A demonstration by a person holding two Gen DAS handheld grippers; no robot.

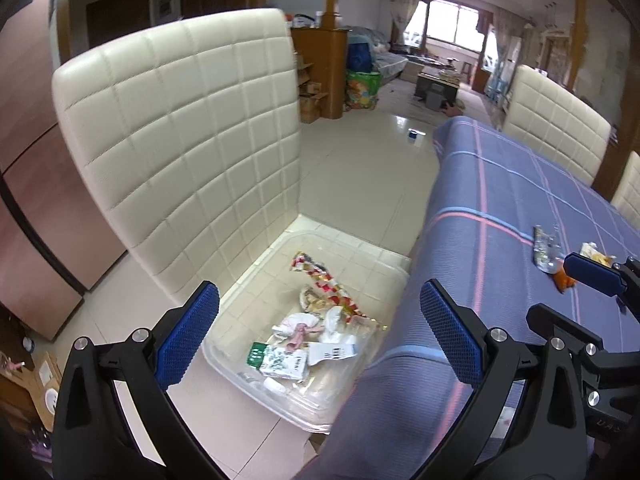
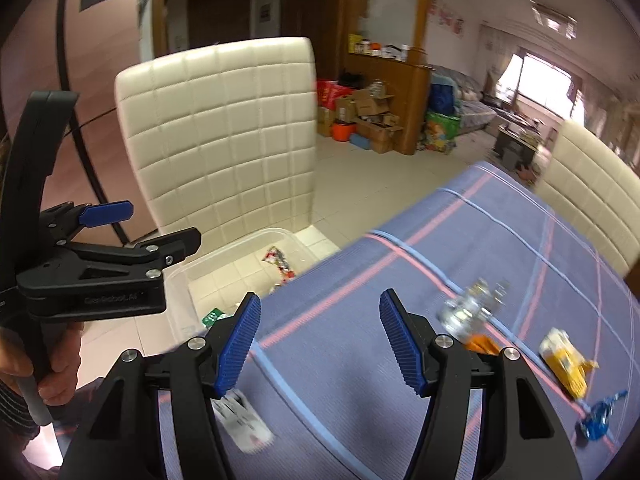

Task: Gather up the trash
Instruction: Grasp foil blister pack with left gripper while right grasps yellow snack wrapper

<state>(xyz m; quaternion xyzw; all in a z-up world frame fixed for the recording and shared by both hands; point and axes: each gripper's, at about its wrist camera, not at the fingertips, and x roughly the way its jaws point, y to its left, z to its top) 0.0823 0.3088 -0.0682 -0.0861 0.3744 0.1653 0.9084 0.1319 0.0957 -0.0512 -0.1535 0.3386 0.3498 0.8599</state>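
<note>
A clear plastic bin (image 1: 280, 404) sits on a white chair seat and holds several wrappers, among them a red-and-gold one (image 1: 324, 284) and a green-white packet (image 1: 276, 360). My left gripper (image 1: 320, 292) hangs open above the bin, empty. My right gripper (image 2: 319, 299) is open over the blue plaid tablecloth (image 2: 400, 248), with nothing between its pads. A blurred white scrap (image 2: 244, 420) shows just under its left finger. On the cloth lie a silver wrapper (image 2: 468, 308), an orange scrap (image 2: 480, 344), a yellow packet (image 2: 564, 364) and a blue foil wrapper (image 2: 600, 420).
The chair's tall quilted white back (image 1: 180, 140) rises behind the bin. More white chairs (image 1: 556, 128) stand at the table's far side. A hand (image 2: 56, 376) grips the left gripper's handle. Tiled floor (image 1: 360, 168) lies between chair and table.
</note>
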